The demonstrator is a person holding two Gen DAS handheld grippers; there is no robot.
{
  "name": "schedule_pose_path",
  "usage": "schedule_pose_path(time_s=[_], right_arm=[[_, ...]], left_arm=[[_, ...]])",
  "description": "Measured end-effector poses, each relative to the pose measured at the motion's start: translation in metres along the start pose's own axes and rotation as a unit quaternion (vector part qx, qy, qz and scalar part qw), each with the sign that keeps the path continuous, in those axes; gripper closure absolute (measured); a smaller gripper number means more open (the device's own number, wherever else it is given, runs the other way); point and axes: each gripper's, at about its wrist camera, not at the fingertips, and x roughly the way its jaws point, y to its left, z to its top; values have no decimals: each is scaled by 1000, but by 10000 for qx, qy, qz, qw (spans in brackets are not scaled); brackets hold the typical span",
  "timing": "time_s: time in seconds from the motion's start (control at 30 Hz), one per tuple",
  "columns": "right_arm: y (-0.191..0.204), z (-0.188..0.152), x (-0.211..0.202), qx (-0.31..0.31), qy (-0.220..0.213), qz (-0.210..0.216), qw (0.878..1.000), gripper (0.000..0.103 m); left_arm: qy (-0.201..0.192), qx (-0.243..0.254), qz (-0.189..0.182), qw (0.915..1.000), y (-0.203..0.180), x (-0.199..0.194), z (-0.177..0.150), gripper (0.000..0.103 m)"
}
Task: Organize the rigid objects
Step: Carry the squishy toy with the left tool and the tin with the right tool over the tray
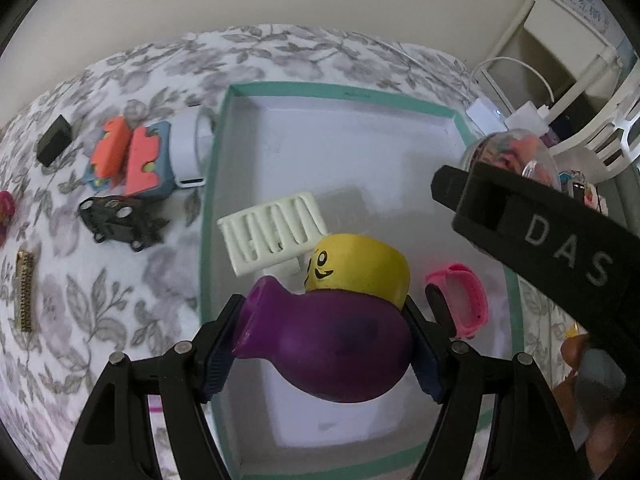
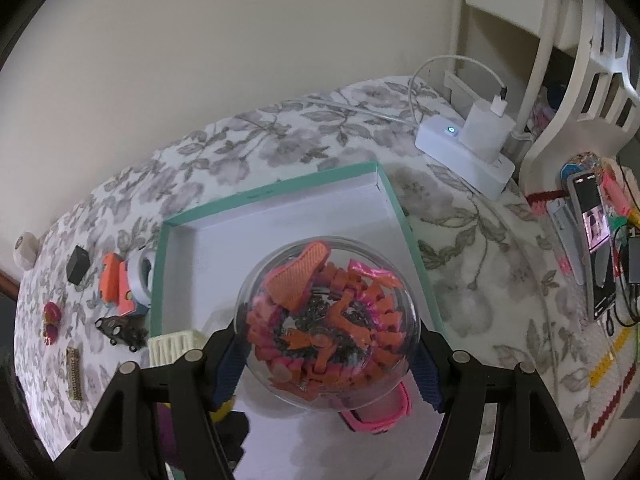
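Observation:
My left gripper (image 1: 326, 344) is shut on a purple vase-shaped toy (image 1: 332, 344) and holds it over the teal-rimmed box (image 1: 340, 90). In the box lie a yellow toy head (image 1: 360, 274), a white slatted piece (image 1: 272, 234) and a pink watch (image 1: 460, 300). My right gripper (image 2: 328, 340) is shut on a clear ball with orange and pink pieces inside (image 2: 328, 328), held above the same box (image 2: 280, 190). The right gripper's arm (image 1: 560, 248) shows in the left wrist view.
On the flowered cloth left of the box lie an orange and blue block toy (image 1: 130, 158), a black toy car (image 1: 120, 220), a white tape roll (image 1: 190, 148), a black cube (image 1: 54, 140) and a gold clip (image 1: 25, 290). A white power strip (image 2: 464, 152) and a phone (image 2: 592, 232) lie to the right.

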Motion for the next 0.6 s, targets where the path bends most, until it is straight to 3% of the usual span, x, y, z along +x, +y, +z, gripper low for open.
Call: schedule_pose_path(time_s=[0.6], right_arm=[[-3, 9, 43, 57, 115, -86, 9999, 29]], left_arm=[[-236, 76, -23, 9997, 2, 33, 31, 27]])
